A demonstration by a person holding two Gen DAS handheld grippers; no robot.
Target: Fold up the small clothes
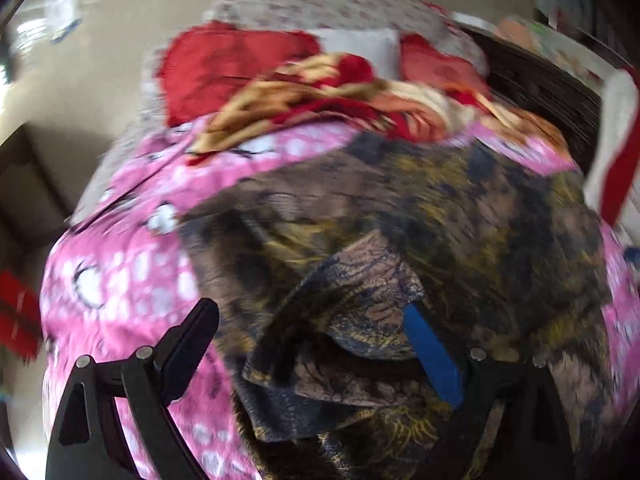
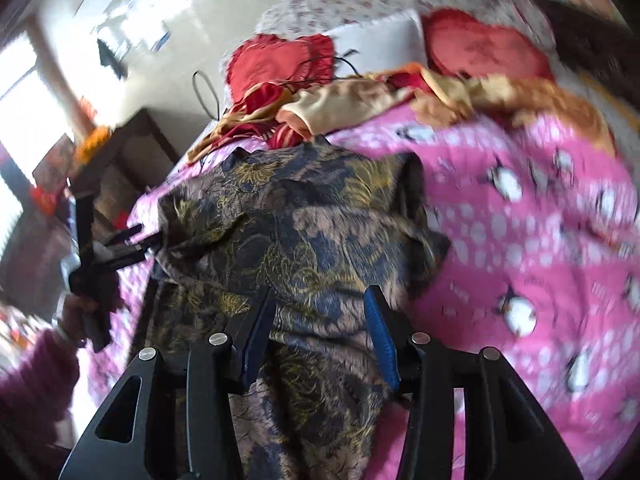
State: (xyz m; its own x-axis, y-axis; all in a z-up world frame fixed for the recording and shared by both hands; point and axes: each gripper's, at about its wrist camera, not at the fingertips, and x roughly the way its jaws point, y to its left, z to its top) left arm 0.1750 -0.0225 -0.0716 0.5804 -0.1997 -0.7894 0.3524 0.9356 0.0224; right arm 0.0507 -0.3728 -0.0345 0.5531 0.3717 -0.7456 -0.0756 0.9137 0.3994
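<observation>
A dark blue, brown and gold patterned garment (image 1: 440, 208) (image 2: 300, 220) lies spread on a pink penguin-print blanket (image 1: 120, 272) (image 2: 520, 240). My left gripper (image 1: 310, 312) stands wide open at the garment's near edge, and a raised fold of the cloth lies between its fingers, against the blue pad. The right wrist view shows that left gripper (image 2: 154, 242) at the garment's left edge, held by a hand in a purple sleeve (image 2: 36, 372). My right gripper (image 2: 320, 300) is open just above the garment's near part, and its pads do not press the cloth.
Two red heart cushions (image 2: 280, 60) (image 2: 488, 48) and a white pillow (image 2: 380, 36) lie at the head of the bed. A crumpled red-and-gold cloth (image 2: 360, 96) (image 1: 320, 88) sits just beyond the garment. A dark wooden nightstand (image 2: 120, 160) stands left of the bed.
</observation>
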